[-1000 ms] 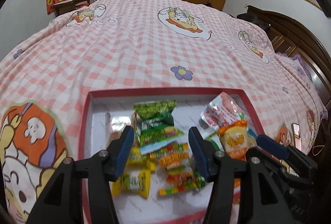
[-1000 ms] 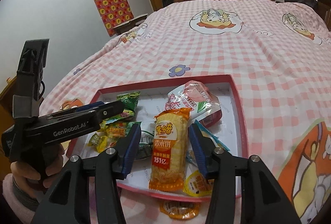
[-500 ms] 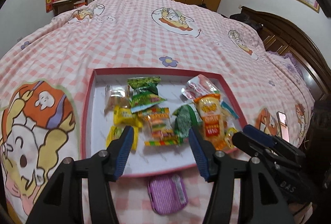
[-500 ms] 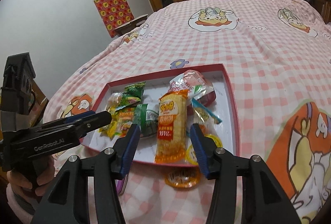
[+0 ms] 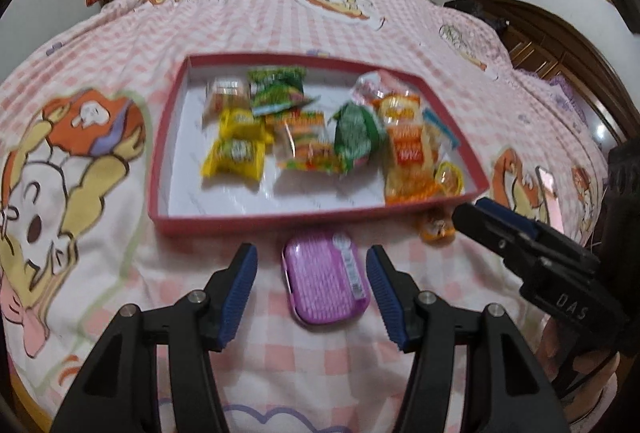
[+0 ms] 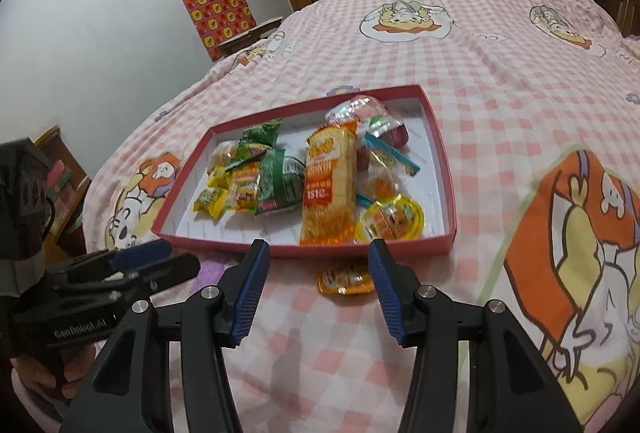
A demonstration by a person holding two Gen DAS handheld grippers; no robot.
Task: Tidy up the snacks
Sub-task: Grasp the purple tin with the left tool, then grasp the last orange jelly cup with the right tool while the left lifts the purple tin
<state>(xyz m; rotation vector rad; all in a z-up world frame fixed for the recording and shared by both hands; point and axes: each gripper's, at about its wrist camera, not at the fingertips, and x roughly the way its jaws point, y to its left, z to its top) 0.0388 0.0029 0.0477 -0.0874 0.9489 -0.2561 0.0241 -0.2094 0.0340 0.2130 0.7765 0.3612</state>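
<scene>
Right gripper (image 6: 318,275) jaws spread wide, nothing between them — hovering over the pink checked bedspread (image 6: 500,81), just short of the red tray (image 6: 446,169). Orange jelly cup (image 6: 345,277) lies on the bedspread just outside the tray's near wall, between the blue pads (image 6: 250,291). Inside the tray: long orange cracker pack (image 6: 329,185) in the middle, yellow jelly cup (image 6: 390,220) in the near right corner, dark green packet (image 6: 280,183) and yellow candies (image 6: 212,199) to the left, pink-white bag (image 6: 362,113) at the far side. Left gripper (image 6: 160,259) at lower left, held by a hand (image 6: 44,379) — jaw state unclear.
</scene>
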